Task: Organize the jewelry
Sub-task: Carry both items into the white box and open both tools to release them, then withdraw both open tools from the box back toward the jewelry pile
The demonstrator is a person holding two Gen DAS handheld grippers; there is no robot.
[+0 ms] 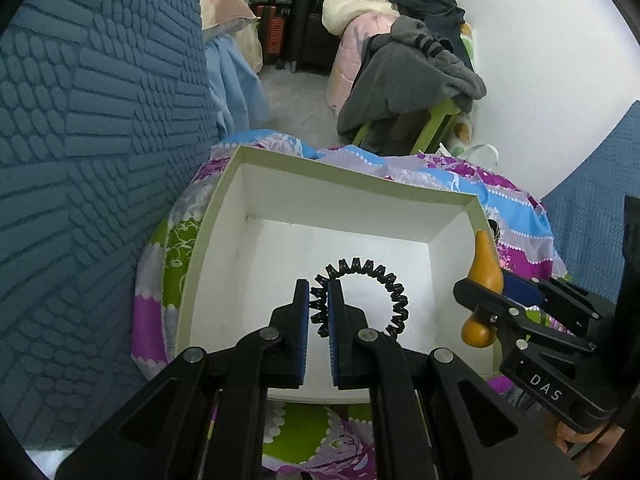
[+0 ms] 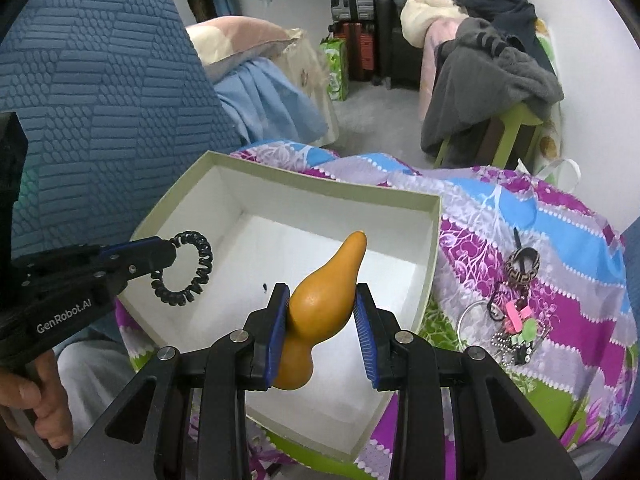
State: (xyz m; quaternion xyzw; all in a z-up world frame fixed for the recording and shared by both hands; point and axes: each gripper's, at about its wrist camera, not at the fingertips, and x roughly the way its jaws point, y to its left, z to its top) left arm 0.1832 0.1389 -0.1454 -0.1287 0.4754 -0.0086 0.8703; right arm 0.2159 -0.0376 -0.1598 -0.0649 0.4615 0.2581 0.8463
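My left gripper (image 1: 319, 294) is shut on a black spiral hair tie (image 1: 394, 290) and holds it over the inside of an open white box (image 1: 352, 184). It shows from the side in the right wrist view (image 2: 170, 246) with the hair tie (image 2: 198, 276) hanging from it. My right gripper (image 2: 322, 294) is shut on an orange gourd-shaped piece (image 2: 324, 296), held above the white box (image 2: 320, 188). In the left wrist view the gourd (image 1: 484, 272) sits at the box's right rim.
The box rests on a flowered purple, blue and green cloth (image 2: 560, 264). A pile of jewelry and clips (image 2: 516, 320) lies on the cloth right of the box. A blue textured cushion (image 1: 100, 140) stands at left. Clothes-covered furniture (image 2: 488, 80) stands behind.
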